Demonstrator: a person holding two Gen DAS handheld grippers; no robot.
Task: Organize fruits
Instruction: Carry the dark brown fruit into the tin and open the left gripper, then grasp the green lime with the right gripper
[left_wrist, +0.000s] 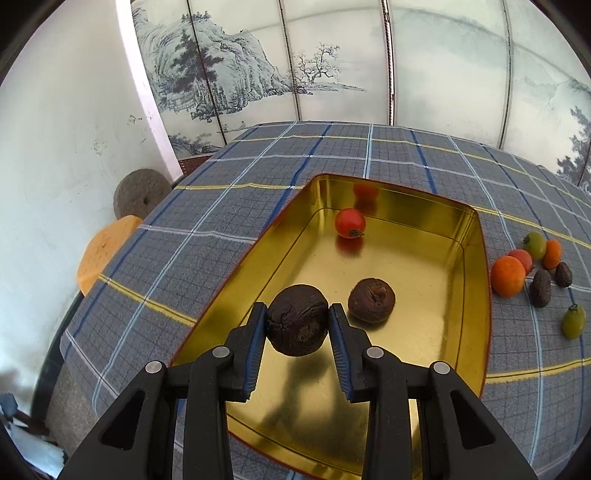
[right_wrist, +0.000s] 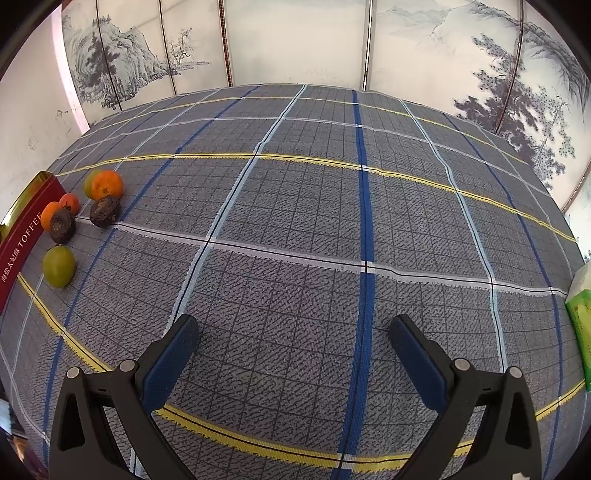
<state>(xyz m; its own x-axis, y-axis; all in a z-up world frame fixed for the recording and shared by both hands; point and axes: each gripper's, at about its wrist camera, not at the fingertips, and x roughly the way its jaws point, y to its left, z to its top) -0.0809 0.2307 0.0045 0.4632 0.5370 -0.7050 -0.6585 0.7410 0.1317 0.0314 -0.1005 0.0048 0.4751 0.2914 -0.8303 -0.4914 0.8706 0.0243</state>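
My left gripper (left_wrist: 297, 314) is shut on a dark wrinkled brown fruit (left_wrist: 297, 319), held just above the floor of a gold tin tray (left_wrist: 476, 280). Inside the tray lie another brown fruit (left_wrist: 371, 301) and a red tomato (left_wrist: 349, 223). Right of the tray, on the checked cloth, sits a cluster: an orange (left_wrist: 508, 276), a red fruit (left_wrist: 521, 258), a green tomato (left_wrist: 534, 244), two small brown fruits (left_wrist: 540, 288) and a green fruit (left_wrist: 573, 322). In the right wrist view my right gripper (right_wrist: 293, 338) hangs open over bare cloth, far right of that same cluster (right_wrist: 105, 188).
The tray's red outer wall (right_wrist: 22, 240) with "TOFFEE" lettering shows at the left edge of the right wrist view. A green packet (right_wrist: 581, 325) lies at the table's right edge. An orange stool (left_wrist: 103, 251) and a grey stone disc (left_wrist: 140, 197) stand beyond the table's left edge.
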